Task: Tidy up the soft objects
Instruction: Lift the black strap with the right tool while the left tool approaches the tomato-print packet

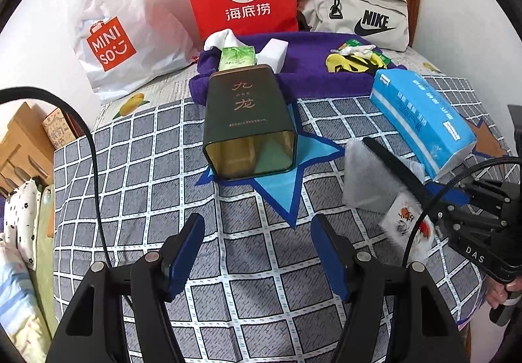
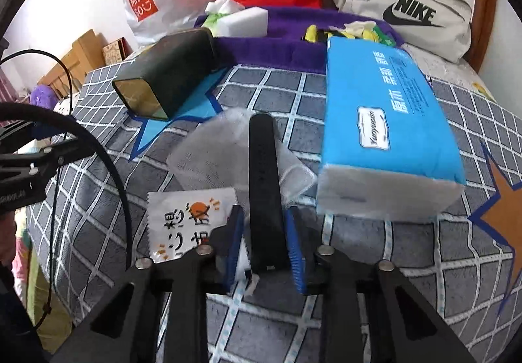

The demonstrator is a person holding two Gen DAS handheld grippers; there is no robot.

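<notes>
Right tool (image 2: 266,244) closed onto black strap (image 2: 262,167), pads touching it. Left tool (image 1: 257,252) half open, empty, over bed (image 1: 130,167); dark tin (image 1: 249,121) at 12 o'clock.

Tin (image 1: 249,121) lies left of tissue pack (image 1: 424,121); strap (image 2: 264,186) between them.

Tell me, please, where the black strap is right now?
The black strap lies across a translucent pouch on the checked bedspread, between the right gripper pads, left of the blue tissue pack.
</notes>
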